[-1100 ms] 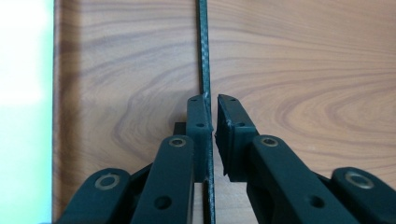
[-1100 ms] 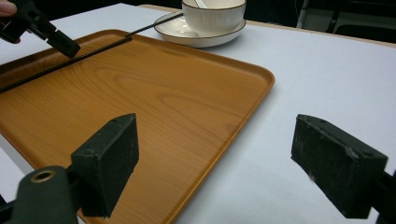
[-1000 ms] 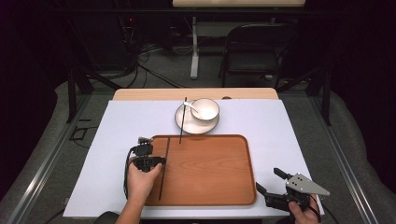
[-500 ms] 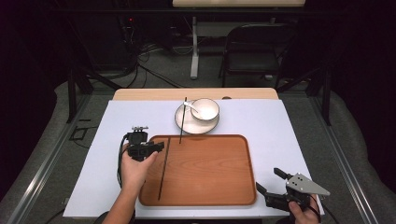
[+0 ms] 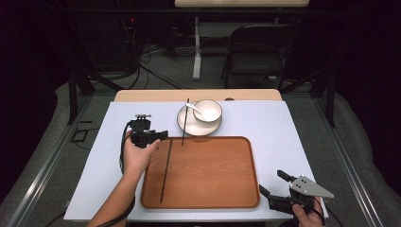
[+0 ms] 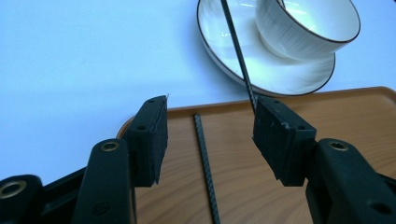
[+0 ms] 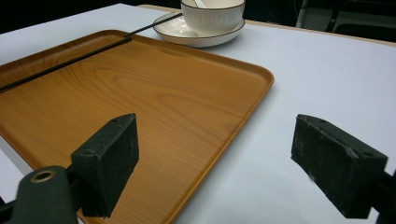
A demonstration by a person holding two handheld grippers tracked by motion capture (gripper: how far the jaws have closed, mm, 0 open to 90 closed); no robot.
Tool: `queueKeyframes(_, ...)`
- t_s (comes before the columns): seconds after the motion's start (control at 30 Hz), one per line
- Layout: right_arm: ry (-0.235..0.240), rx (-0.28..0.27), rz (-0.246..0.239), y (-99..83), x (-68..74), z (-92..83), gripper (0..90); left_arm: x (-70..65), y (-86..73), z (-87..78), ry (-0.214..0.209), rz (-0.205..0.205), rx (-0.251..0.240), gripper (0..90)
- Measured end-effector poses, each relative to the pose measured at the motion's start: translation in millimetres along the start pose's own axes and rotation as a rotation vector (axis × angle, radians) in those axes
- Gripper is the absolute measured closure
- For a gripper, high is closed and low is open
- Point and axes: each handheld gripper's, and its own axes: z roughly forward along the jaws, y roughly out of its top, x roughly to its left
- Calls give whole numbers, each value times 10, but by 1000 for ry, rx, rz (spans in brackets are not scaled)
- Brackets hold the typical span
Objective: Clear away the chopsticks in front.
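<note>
One chopstick (image 5: 166,170) lies on the tray (image 5: 213,175), the other (image 5: 185,122) leans on the plate (image 5: 188,124) at twelve o'clock; the left tongs (image 5: 161,135) have just been opening, empty, and the right tongs (image 5: 272,187) gape empty.

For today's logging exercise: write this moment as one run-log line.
left gripper: open, jaws just opened, nothing between | chopstick: flat on tray | second chopstick: across plate | right gripper: open, empty

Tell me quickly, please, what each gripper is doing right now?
Left gripper: jaws have just been opening, nothing gripped, chopstick lying free on the tray.
Right gripper: open, empty.
</note>
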Motion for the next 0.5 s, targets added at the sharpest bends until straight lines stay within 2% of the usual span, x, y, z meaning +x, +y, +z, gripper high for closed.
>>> queueKeyframes(0.07, 0, 0, 0, 0, -1, 0, 148, 5, 54, 31, -5, 14, 6, 449)
queueKeyframes(0.2, 0, -1, 3, -1, -3, 0, 148, 29, 153, 71, -26, -5, 17, 447)
queueKeyframes(0.3, 0, 0, 1, 0, -3, 0, 148, 32, 260, 120, -4, 9, 24, 443)
queueKeyframes(0.5, 0, 0, 2, 0, -5, 1, 148, 47, 426, 192, -48, -15, 10, 443)
